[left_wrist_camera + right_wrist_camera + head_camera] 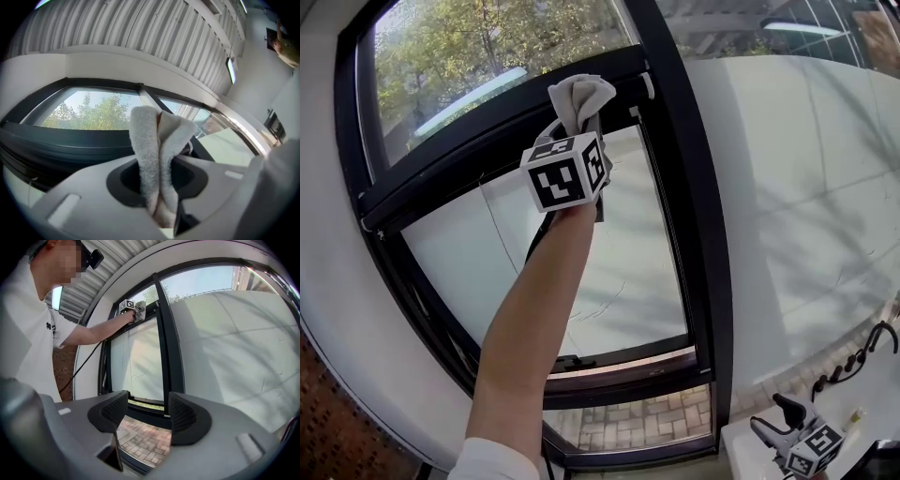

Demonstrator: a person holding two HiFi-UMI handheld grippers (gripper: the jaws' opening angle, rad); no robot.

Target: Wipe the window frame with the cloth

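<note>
A pale grey cloth is bunched in my left gripper, which is raised at arm's length and shut on it. The cloth's tip rests against the black horizontal bar of the window frame, near where it meets the upright post. In the left gripper view the cloth stands folded between the jaws, with the dark frame behind it. My right gripper hangs low at the bottom right. Its jaws are open and hold nothing, and they face the frame's upright.
A white wall panel fills the space right of the window. Brick paving shows through the lower pane. A red brick wall is at the lower left. A black cable hangs from the left gripper.
</note>
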